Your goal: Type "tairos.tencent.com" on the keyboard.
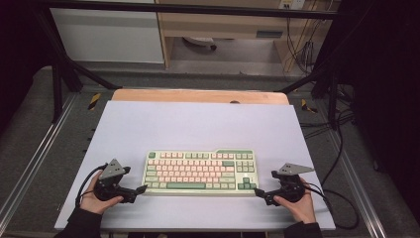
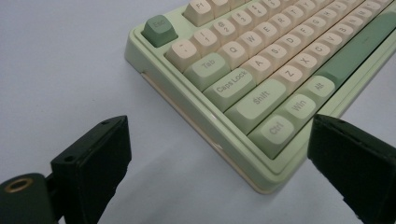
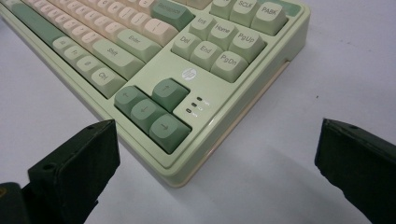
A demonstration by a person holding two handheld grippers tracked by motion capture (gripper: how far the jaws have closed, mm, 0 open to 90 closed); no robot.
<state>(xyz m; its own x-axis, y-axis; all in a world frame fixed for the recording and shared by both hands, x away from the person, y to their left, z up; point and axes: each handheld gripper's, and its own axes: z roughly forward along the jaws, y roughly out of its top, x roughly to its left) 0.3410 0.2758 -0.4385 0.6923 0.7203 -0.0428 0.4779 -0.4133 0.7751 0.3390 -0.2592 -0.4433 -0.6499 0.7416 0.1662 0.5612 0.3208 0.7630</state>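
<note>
Lying between both tongs, the keyboard (image 1: 200, 172) rests flat on the tabletop (image 1: 198, 124). The left tongs (image 1: 142, 189) gape wide at its near left corner. The right tongs (image 1: 258, 191) gape wide at its near right corner.

From my left gripper view the keyboard (image 2: 261, 84) runs off the top and right edges, so I lose its far keys. My right gripper view cuts off its left end, and the small legends beside its indicator lights (image 3: 200, 105) are too blurred to read.
</note>
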